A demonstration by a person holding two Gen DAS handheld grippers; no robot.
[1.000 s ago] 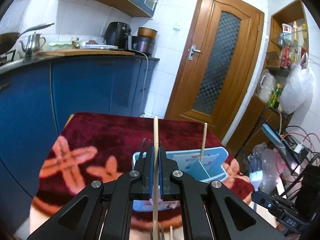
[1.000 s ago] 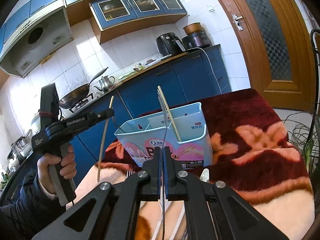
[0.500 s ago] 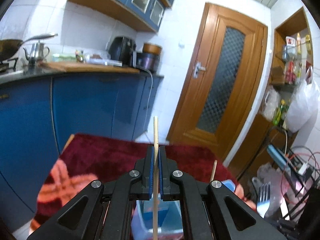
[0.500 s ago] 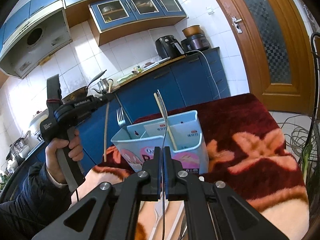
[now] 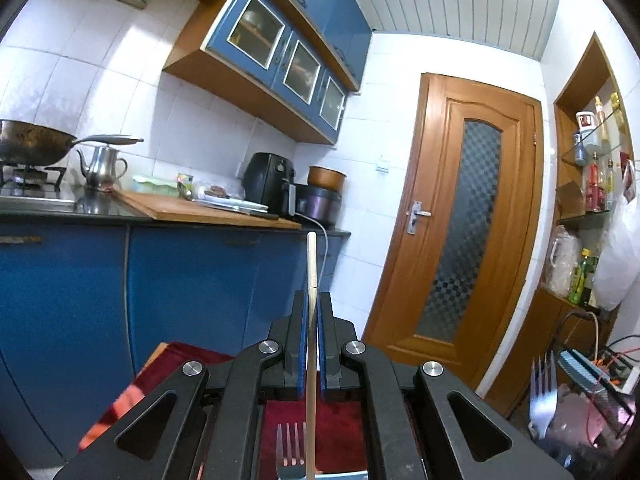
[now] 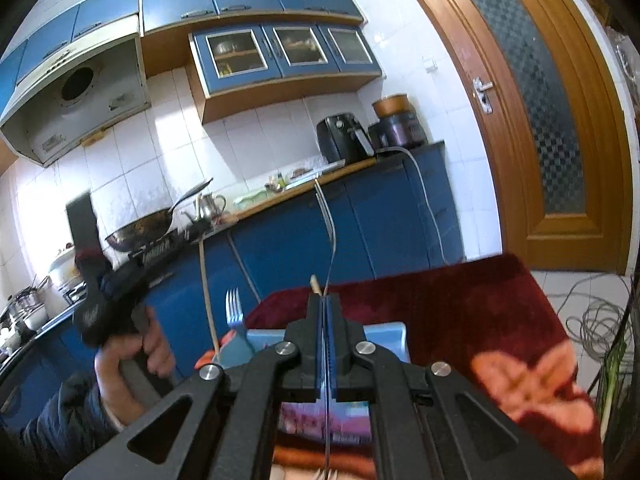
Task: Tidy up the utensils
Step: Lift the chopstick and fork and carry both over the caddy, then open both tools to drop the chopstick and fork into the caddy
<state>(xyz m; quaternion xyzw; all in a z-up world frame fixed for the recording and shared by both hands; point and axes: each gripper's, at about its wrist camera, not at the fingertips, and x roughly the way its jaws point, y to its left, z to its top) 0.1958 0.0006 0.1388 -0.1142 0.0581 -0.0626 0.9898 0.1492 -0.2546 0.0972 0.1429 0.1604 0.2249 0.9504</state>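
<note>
Left gripper [image 5: 311, 344] clamped on a wooden chopstick [image 5: 311, 280], long axis upright. Right gripper [image 6: 325, 336] clenched on a thin metal utensil [image 6: 328, 220], edge-on, pointing up above the blue holder [image 6: 384, 330].

You face white tiled wall [image 5: 120, 80] and blue glass-front wall cabinets [image 5: 288, 60] over blue base cabinets [image 5: 180, 280]. Wok [image 5: 28, 146], kettle [image 5: 102, 162], air fryer [image 5: 266, 176] on your counter. Wooden door [image 5: 460, 220] with patterned glass at right, open shelves [image 5: 592, 184] beside it. Range hood [image 6: 80, 92] upper left. Red patterned cloth [image 6: 460, 300] covers table.
</note>
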